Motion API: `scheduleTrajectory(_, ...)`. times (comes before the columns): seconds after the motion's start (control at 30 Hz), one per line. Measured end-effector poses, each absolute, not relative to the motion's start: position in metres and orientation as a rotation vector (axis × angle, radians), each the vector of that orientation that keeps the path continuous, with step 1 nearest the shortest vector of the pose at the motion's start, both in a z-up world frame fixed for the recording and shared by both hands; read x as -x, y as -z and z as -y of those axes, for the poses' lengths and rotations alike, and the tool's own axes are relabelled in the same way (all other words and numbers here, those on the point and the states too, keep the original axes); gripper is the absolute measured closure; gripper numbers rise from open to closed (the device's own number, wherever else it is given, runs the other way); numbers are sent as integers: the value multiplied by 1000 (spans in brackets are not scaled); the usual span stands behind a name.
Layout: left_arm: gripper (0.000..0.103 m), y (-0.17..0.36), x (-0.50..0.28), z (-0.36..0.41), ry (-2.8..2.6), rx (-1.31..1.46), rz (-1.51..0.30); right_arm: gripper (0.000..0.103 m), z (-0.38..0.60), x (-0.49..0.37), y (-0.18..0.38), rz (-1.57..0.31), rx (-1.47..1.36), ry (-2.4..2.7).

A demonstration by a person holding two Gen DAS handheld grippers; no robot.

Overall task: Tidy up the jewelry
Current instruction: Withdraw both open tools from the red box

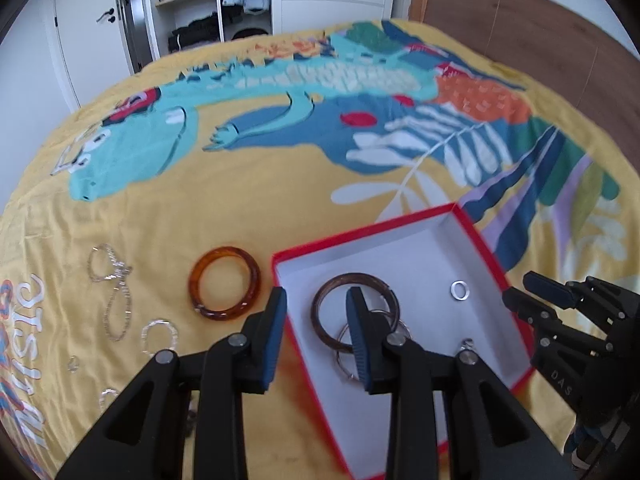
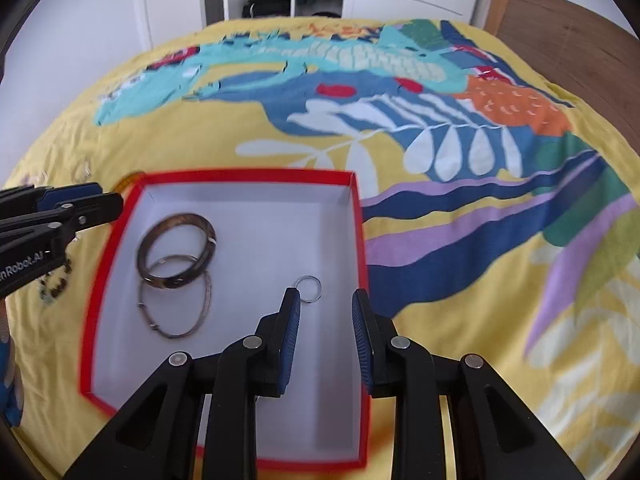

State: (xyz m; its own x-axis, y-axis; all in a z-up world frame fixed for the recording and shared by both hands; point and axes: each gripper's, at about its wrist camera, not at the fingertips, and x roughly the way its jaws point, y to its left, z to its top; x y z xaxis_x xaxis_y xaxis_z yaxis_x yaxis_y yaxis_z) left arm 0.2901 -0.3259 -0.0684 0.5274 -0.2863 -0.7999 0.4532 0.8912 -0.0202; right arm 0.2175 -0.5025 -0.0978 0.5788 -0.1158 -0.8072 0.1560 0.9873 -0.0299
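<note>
A red box [image 1: 362, 231] [image 2: 248, 175] with a white inside lies open on the bedspread. In it lie a dark brown bangle [image 1: 376, 280] [image 2: 176, 218], a thin metal bangle [image 2: 206, 296] partly under it, and a small silver ring [image 1: 452, 290] [image 2: 320, 289]. My left gripper [image 1: 316, 300] [image 2: 108, 196] hovers over the box's left edge, open, with nothing between its fingers. My right gripper [image 2: 325, 298] [image 1: 520, 288] hangs open over the box, near the silver ring, also holding nothing. An amber bangle [image 1: 224, 252] rests on the cloth left of the box.
Silver chains and bracelets [image 1: 116, 280] and several small rings [image 1: 160, 336] lie on the yellow printed bedspread [image 1: 280, 184] at the left. A wooden headboard [image 1: 520, 20] stands at the far right; an open wardrobe [image 1: 200, 8] with clothes is behind.
</note>
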Motion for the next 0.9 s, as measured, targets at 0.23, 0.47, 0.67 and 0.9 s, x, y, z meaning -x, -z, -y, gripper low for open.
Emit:
scheduleTrajectory(0.23,74,-19,-245,257,383,-208,-791,70,476,-162,16,-805,-65,174)
scheduleTrajectory(0.47,73,-79,-195,173,290,-183,-699,61,425,-113,-42,-707,-80,148)
scheduleTrajectory(0.67,72,-97,-152,103,189,-122,-667,54,375,-70,-60,-659,-107,100)
scheduleTrajectory(0.9,71,-88,-108,54,119,-59,-678,52,334,-31,-53,-672,-156,42)
